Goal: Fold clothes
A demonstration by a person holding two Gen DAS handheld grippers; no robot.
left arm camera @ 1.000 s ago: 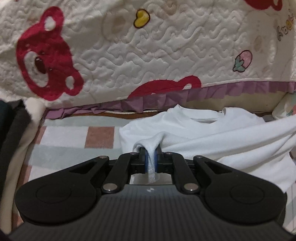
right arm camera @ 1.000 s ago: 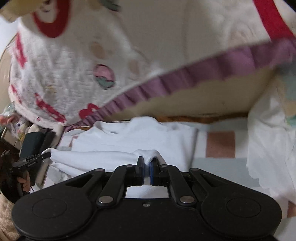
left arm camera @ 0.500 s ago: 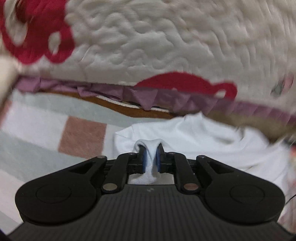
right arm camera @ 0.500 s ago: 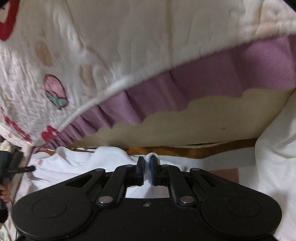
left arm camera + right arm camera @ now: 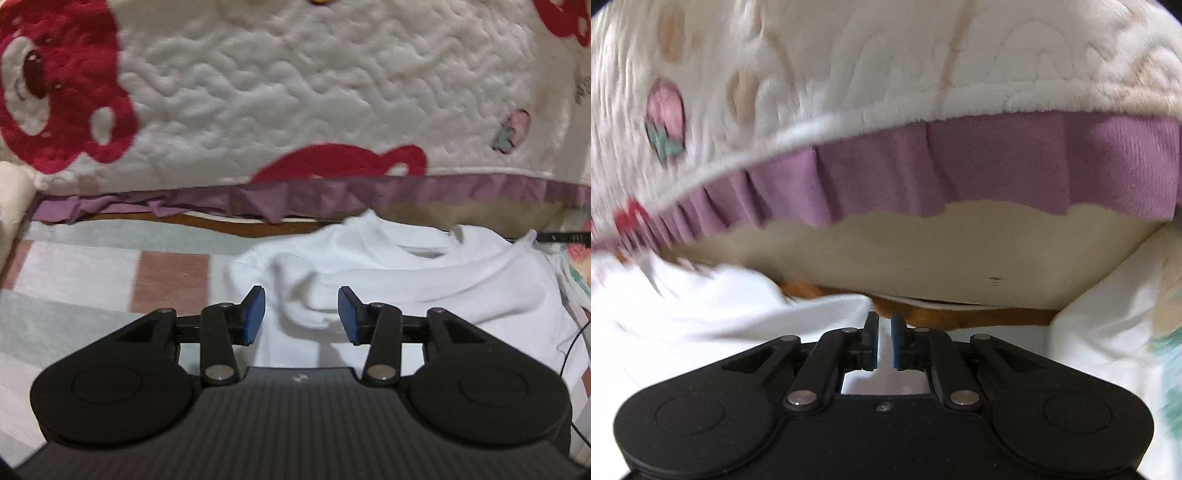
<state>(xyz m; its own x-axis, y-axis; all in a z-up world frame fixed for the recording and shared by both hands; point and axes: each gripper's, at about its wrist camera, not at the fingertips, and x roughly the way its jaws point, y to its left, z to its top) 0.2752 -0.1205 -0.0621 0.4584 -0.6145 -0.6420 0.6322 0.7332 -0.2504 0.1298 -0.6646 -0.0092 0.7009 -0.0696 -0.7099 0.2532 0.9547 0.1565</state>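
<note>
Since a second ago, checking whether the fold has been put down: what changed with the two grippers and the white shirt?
The left gripper has let go: its jaws are opening and the white shirt lies loose between them. Both grippers came down toward the purple-frilled quilt. The right gripper stays pinched on the shirt.

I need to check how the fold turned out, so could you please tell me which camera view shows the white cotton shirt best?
The left wrist view: the white cotton shirt lies there nearly whole, collar included. The right wrist view shows only a blurred white part at its left edge.
</note>
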